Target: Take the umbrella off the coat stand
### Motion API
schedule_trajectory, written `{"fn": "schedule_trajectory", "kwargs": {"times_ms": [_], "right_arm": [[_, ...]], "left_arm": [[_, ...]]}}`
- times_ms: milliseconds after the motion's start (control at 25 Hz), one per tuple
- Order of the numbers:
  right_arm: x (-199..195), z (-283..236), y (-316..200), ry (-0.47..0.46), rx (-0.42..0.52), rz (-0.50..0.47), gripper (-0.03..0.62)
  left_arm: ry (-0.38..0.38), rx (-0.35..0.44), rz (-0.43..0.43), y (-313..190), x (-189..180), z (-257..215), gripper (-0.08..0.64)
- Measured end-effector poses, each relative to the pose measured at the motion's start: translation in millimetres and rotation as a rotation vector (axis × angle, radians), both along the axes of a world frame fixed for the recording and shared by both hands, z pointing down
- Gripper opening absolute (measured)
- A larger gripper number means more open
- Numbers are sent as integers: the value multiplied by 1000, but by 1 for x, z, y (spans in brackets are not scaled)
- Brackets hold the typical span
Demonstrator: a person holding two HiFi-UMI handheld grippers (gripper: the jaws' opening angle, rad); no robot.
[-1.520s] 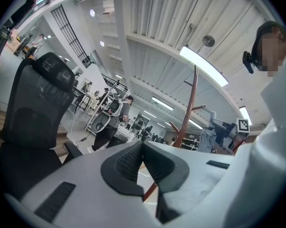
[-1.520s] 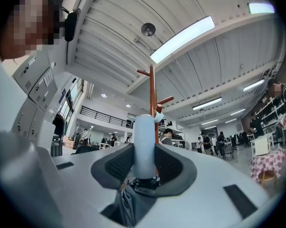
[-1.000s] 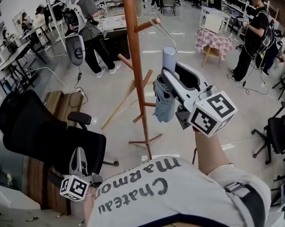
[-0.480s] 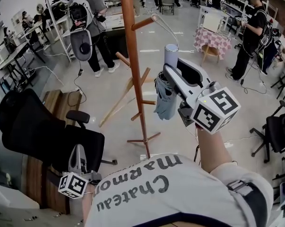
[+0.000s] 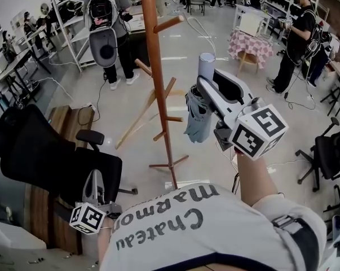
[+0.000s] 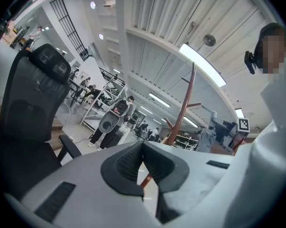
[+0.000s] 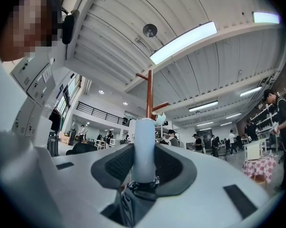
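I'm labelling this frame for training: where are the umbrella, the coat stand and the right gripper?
umbrella (image 5: 195, 116), head view, folded grey canopy.
coat stand (image 5: 155, 72), head view, upright wooden pole.
right gripper (image 5: 204, 86), head view, jaw tips clamped on the umbrella's pale handle.

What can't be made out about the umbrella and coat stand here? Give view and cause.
Coat stand top: cut off by the head view's upper edge.
Umbrella canopy: mostly hidden below the right gripper in the right gripper view.
Thin cord by the upper peg: too fine in the head view to tell whether it joins the umbrella.
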State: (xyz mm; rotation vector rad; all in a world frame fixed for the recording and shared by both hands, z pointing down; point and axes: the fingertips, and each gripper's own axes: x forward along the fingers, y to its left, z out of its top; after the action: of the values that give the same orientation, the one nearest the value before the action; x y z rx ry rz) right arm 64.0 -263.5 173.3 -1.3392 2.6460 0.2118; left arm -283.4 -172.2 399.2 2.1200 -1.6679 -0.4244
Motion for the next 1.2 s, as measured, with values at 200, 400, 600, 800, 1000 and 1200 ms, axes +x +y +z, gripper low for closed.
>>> {"fn": "schedule_trajectory", "kwargs": {"times_ms": [200, 400, 600, 800, 1000, 1200], "right_arm": [[2, 13, -1, -1, -31, 21, 150], [0, 32, 4, -5, -57, 28, 150], [-1, 55, 3, -45, -118, 43, 150], [-14, 79, 5, -51, -152, 58, 150], [-32, 94, 5, -49, -164, 65, 150], [-32, 91, 16, -60, -162, 47, 150]], "left_arm": [[1, -17, 22, -2, 6, 4, 25], [14, -28, 60, -6, 16, 8, 25], [1, -4, 67, -11, 17, 1, 25], [-15, 51, 51, -18, 5, -13, 25], [-3, 121, 57, -31, 4, -35, 25], [-88, 233, 95, -25, 35, -85, 25]]}}
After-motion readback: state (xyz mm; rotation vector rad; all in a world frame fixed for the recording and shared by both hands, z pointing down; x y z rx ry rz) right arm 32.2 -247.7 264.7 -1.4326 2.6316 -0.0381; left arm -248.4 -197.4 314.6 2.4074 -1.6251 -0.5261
